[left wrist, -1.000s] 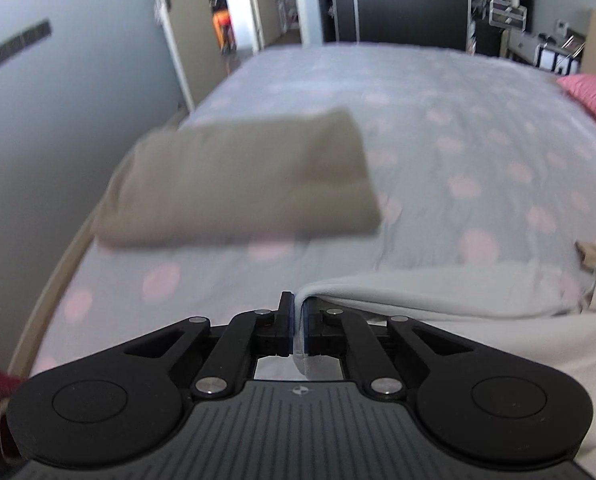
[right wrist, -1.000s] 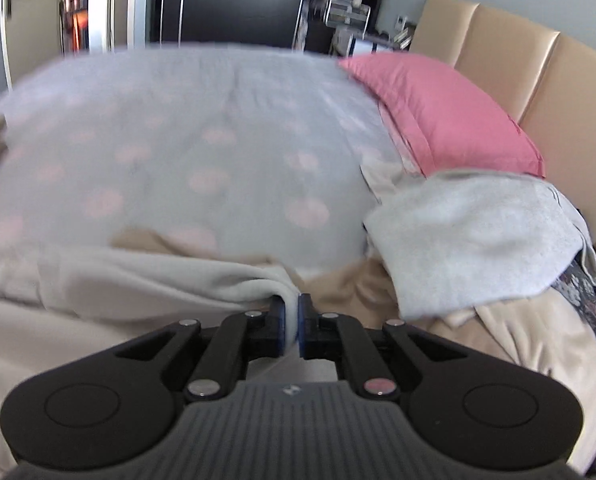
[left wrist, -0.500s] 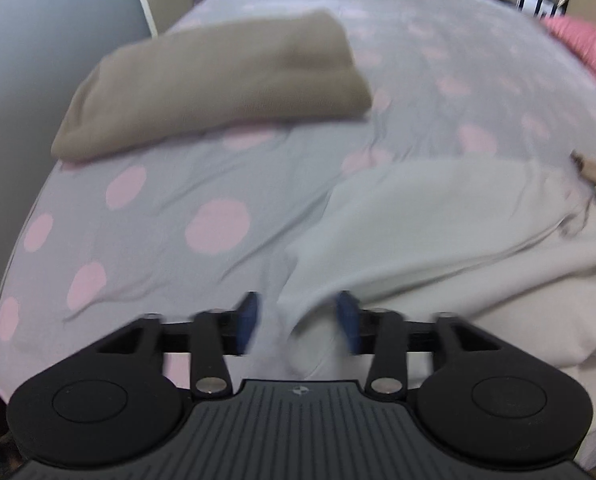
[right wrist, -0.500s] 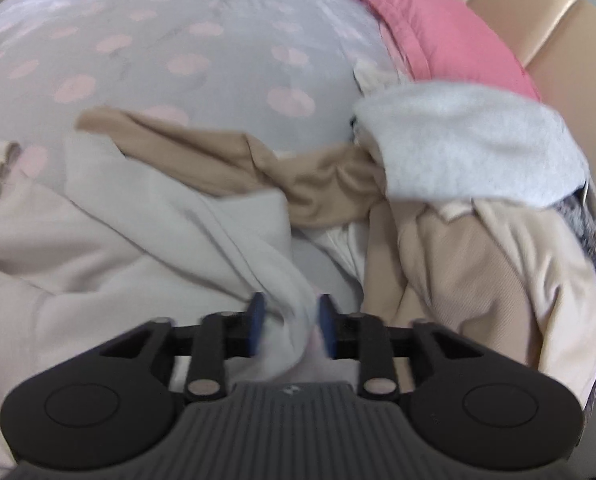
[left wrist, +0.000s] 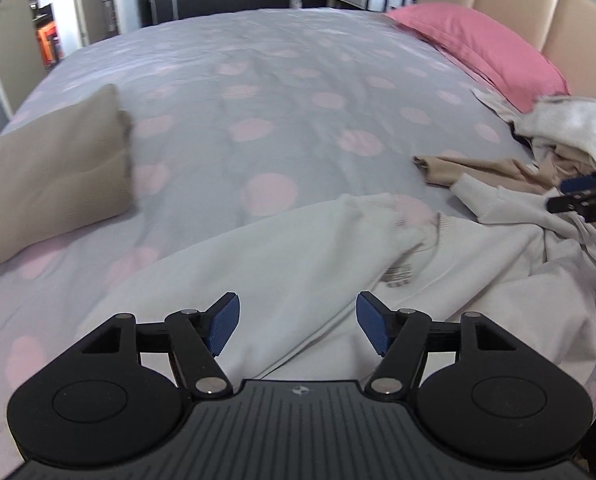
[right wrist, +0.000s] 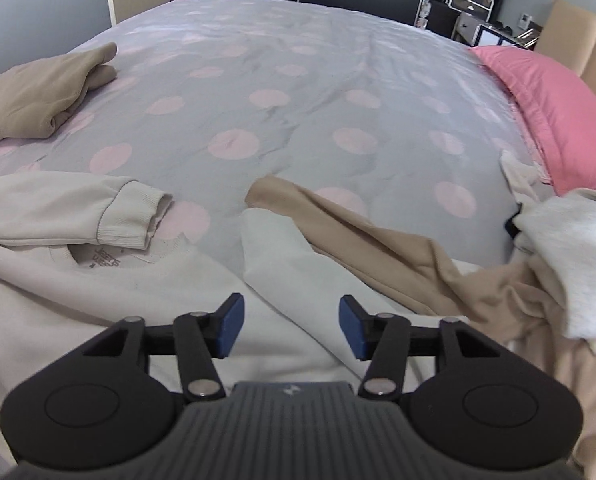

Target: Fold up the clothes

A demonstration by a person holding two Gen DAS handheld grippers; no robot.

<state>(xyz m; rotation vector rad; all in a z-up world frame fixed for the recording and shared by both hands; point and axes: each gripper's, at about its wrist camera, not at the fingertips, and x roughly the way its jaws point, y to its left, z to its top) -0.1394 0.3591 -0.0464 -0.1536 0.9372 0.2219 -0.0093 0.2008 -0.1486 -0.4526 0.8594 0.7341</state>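
Both grippers, left point(left wrist: 298, 326) and right point(right wrist: 291, 326), have let go; their fingers are spreading, empty, above the cream cotton sweatshirt point(right wrist: 98, 300) laid on the polka-dot bed point(right wrist: 298, 92), ready for folding.

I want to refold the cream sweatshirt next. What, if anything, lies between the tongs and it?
Nothing visible. The cream sweatshirt lies spread directly under both opening tongs, left and right; the tan garment only overlaps its right sleeve.
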